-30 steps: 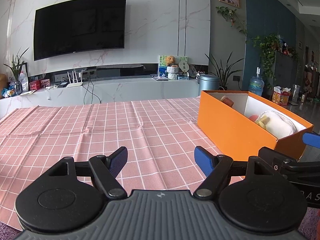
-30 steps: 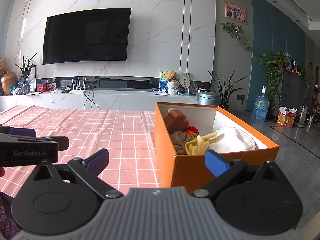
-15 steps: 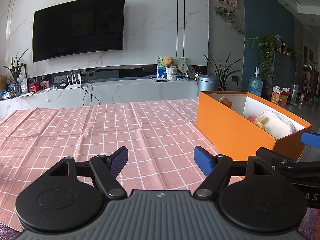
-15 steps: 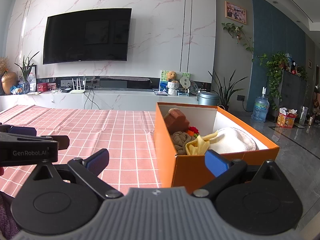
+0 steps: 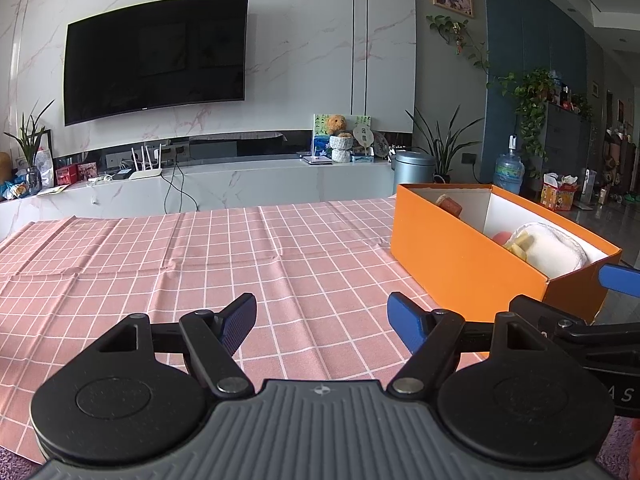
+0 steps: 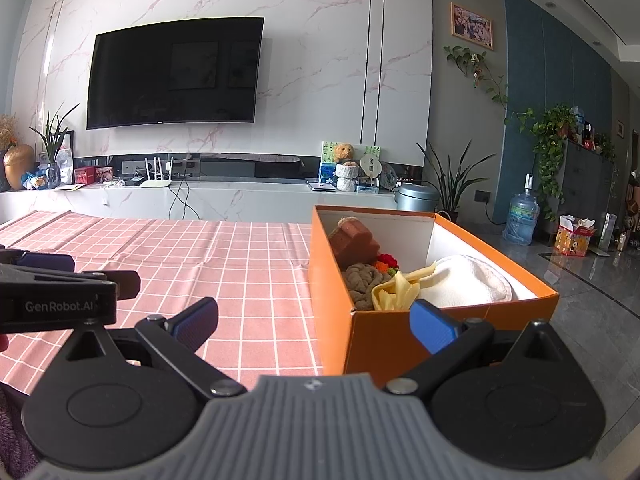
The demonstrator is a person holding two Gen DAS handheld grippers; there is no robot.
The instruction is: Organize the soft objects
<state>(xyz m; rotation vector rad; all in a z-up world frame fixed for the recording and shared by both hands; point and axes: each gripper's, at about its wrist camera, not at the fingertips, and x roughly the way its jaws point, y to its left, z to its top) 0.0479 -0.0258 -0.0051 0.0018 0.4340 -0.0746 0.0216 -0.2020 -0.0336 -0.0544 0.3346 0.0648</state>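
Note:
An orange box stands on the pink checked tablecloth; it also shows at the right in the left wrist view. Inside lie a white soft pad, a yellow cloth, a brown knitted piece, a reddish-brown soft block and a small red and green item. My right gripper is open and empty, just in front of the box's near end. My left gripper is open and empty over the bare cloth, left of the box.
The tablecloth spreads wide to the left. Beyond the table stand a white TV bench and a wall TV. A grey bin, plants and a water bottle are on the floor to the right.
Both views have shifted very slightly. Both grippers remain open and empty, and the box and its contents have not moved.

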